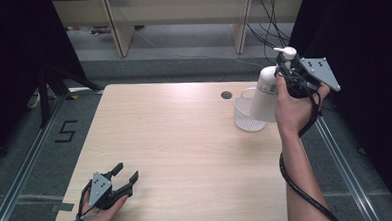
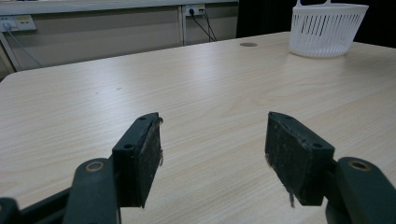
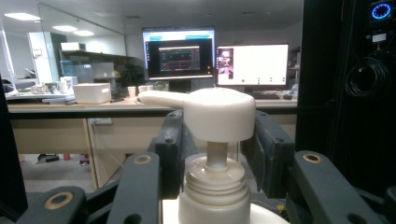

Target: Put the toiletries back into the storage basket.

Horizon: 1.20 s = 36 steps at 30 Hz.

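A white pump bottle hangs in the air at the table's far right, tilted a little, its base over a white slotted basket. My right gripper is shut on its upper part. In the right gripper view the two black jaws flank the bottle's pump head and neck, with my right gripper closed around them. My left gripper rests near the table's front left corner, open. In the left gripper view its fingers stand wide apart over bare wood, and the basket sits far off.
The light wooden table has a round cable hole just left of the basket. Behind it stand wooden shelf legs and trailing cables on the floor. Black curtains close in on both sides.
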### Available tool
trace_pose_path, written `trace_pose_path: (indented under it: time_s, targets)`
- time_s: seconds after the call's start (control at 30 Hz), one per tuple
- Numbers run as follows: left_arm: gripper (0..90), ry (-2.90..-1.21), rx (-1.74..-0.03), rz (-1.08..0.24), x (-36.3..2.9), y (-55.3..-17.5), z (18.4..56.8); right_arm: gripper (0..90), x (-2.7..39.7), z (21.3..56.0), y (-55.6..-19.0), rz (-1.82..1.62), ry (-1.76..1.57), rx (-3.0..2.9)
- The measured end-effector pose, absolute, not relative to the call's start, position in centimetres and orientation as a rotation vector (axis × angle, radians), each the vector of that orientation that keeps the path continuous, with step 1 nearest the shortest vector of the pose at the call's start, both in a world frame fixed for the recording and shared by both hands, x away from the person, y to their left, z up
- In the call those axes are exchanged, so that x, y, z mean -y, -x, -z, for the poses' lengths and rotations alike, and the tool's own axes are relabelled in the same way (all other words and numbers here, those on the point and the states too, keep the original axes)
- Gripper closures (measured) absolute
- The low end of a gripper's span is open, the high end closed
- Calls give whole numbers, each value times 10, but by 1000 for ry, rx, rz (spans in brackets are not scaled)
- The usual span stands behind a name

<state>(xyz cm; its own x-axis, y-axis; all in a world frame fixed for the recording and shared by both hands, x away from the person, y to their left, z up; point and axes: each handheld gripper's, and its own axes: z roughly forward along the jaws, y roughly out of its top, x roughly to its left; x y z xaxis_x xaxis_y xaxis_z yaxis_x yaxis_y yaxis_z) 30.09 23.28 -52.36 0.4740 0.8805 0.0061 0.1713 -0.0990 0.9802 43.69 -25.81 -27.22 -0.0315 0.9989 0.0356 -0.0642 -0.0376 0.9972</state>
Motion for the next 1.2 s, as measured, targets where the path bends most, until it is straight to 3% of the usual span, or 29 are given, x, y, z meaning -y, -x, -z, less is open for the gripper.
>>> trace_pose_path:
  time_s: [1.2]
  targets:
    - [354,-1578,-937,-775,-233,-301,524,605,257,269,-465,-1288,-1214,-1169]
